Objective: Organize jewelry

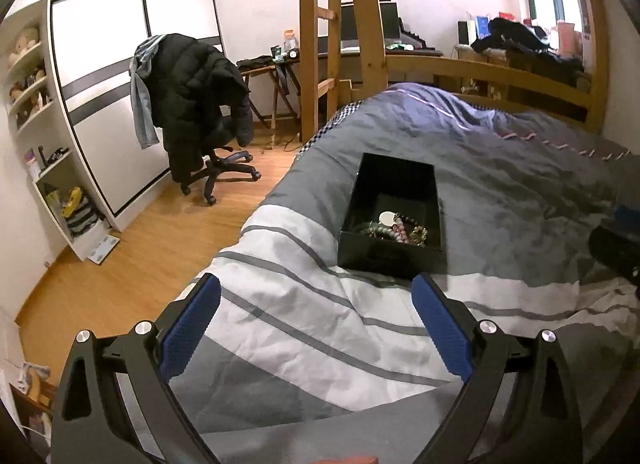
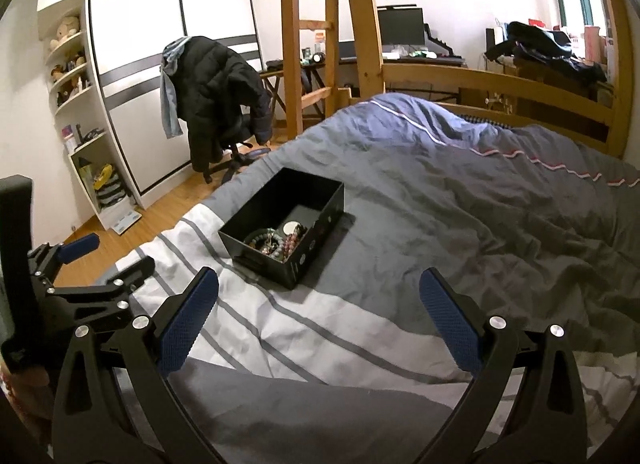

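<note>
A black open box (image 1: 394,184) lies on the grey and white striped duvet, with a pile of beaded bracelets and other jewelry (image 1: 394,229) at its near end. It also shows in the right wrist view (image 2: 240,237), with the jewelry (image 2: 278,242) inside. My left gripper (image 1: 316,296) is open and empty, just short of the box's near wall. My right gripper (image 2: 319,288) is open and empty, a little back from the box and to its right. The left gripper also shows at the left edge of the right wrist view (image 2: 108,260).
The duvet (image 2: 460,204) covers a wooden bunk bed with a ladder (image 2: 306,36) and footboard (image 2: 520,92). An office chair with a black jacket (image 1: 196,96) stands on the wooden floor to the left. A wardrobe, shelves and a desk with a monitor stand behind.
</note>
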`<state>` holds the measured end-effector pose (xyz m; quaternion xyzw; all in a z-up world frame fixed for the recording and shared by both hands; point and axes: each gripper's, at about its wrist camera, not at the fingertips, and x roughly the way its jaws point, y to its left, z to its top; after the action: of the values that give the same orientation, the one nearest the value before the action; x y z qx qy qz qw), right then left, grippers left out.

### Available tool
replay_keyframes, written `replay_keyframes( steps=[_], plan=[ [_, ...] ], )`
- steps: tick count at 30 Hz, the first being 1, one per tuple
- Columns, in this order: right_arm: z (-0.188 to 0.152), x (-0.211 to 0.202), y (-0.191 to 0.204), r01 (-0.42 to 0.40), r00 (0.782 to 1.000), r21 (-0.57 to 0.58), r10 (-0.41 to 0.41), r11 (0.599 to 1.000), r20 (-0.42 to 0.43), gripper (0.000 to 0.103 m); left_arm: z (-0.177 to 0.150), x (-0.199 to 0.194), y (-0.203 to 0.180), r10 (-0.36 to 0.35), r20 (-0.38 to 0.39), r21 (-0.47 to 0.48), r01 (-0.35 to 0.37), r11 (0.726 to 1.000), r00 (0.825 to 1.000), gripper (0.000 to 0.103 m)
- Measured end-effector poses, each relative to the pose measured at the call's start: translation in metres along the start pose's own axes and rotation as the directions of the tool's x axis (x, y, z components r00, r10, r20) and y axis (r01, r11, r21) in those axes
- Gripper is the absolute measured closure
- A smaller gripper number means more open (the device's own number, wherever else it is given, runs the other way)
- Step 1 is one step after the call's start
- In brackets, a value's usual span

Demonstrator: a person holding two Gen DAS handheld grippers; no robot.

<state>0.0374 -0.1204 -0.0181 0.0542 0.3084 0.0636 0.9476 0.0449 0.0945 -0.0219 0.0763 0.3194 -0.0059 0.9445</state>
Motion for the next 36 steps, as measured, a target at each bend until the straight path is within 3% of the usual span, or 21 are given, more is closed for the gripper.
replay_keyframes(
  steps=[5, 36],
  plan=[
    [0.0, 0.003, 0.002, 0.004, 1.0, 0.002, -0.004, 1.0, -0.016, 0.004, 0.0, 0.005, 0.006, -0.043, -0.031, -0.031, 0.042, 0.999, 0.999, 0.008],
    [-0.008, 0.013, 0.0, 0.01, 0.999, 0.007, -0.01, 1.0, -0.051, 0.004, -0.003, 0.004, -0.008, -0.059, -0.028, 0.058, 0.061, 0.996, 0.998, 0.007]
  ],
)
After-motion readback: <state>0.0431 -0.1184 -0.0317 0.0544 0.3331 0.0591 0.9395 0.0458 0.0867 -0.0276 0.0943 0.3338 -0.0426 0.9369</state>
